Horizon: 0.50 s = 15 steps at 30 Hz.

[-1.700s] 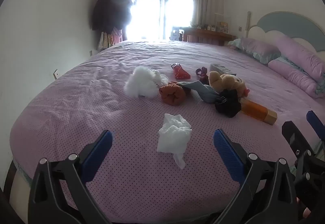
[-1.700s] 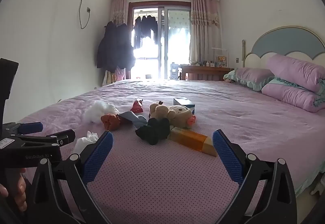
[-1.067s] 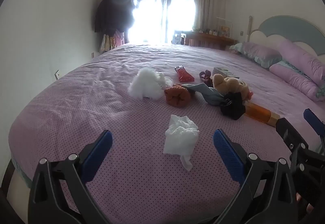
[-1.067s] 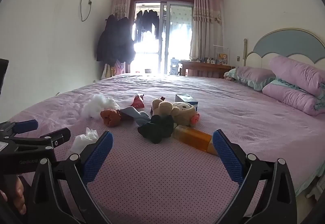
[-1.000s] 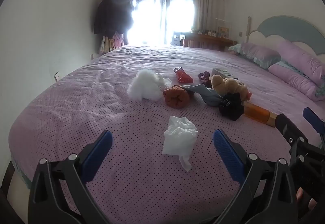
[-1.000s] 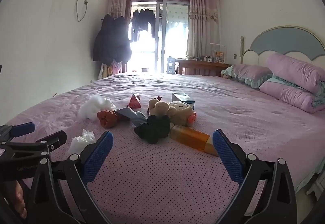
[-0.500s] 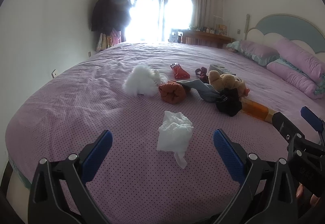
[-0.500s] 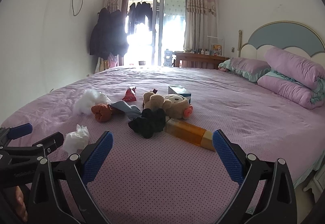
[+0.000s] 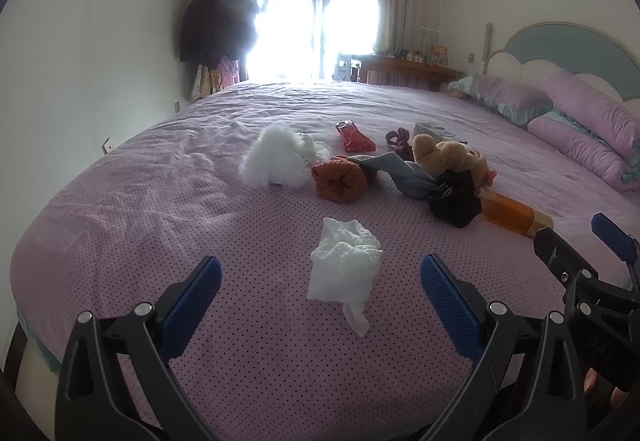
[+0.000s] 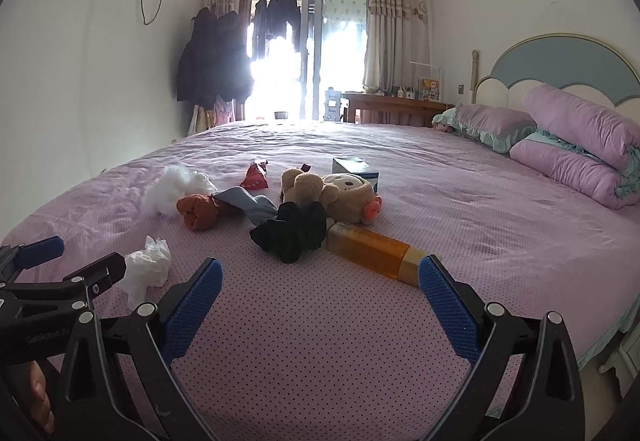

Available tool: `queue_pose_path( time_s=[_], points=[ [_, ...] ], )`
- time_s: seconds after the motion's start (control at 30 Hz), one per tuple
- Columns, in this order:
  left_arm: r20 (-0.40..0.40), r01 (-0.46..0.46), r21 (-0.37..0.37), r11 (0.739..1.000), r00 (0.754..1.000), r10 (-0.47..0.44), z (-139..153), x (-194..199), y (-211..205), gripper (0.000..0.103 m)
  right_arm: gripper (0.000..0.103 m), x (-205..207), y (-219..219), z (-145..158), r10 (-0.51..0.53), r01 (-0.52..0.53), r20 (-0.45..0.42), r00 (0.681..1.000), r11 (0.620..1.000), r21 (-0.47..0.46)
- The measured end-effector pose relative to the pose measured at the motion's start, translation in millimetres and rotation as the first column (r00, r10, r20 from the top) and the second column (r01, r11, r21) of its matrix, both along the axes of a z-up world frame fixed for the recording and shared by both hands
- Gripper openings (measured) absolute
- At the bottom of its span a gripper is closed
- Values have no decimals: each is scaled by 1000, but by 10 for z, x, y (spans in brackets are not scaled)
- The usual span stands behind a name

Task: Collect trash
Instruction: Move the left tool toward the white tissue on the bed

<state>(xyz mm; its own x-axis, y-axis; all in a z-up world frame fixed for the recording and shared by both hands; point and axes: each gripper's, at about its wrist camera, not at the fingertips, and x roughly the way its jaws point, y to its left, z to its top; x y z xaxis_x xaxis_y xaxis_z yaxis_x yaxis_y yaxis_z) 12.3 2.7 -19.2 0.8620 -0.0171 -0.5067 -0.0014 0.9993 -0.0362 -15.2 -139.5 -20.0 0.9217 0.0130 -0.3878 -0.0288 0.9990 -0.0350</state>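
Observation:
A crumpled white tissue [image 9: 345, 261] lies on the purple dotted bedspread [image 9: 160, 209], just ahead of my left gripper [image 9: 320, 305], which is open and empty. In the right wrist view the same tissue [image 10: 146, 269] sits low at the left, beside the left gripper's fingers [image 10: 40, 253]. My right gripper [image 10: 318, 305] is open and empty, hovering over bare bedspread. A red snack wrapper [image 9: 354, 137] lies further back, and an orange-and-tan box [image 10: 374, 253] lies in front of the right gripper. The right gripper's fingers [image 9: 612, 237] show at the right edge of the left wrist view.
A pile sits mid-bed: white fluff [image 9: 276, 161], a rust-coloured rolled cloth [image 9: 340, 183], a grey sock [image 9: 396, 173], a black cloth [image 10: 292, 231], a teddy bear [image 10: 332, 193] and a small box [image 10: 355, 167]. Pillows [image 10: 580, 145] lie at the right by the headboard.
Both grippers have drifted slightly over the bed, and the tissue now sits a little closer to the left gripper. Both stay open and empty.

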Motion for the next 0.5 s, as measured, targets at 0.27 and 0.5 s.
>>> queue_pose_path(
  time_s=[0.27, 0.5],
  points=[
    [-6, -2, 3, 1000, 1000, 2, 0, 29, 11, 99, 95, 60, 2, -16, 10, -10, -15, 1000, 1000, 13],
    [0, -10, 8, 1000, 1000, 10, -1, 56, 20, 99, 95, 92, -5, -15, 8, -8, -14, 1000, 1000, 25]
  ],
)
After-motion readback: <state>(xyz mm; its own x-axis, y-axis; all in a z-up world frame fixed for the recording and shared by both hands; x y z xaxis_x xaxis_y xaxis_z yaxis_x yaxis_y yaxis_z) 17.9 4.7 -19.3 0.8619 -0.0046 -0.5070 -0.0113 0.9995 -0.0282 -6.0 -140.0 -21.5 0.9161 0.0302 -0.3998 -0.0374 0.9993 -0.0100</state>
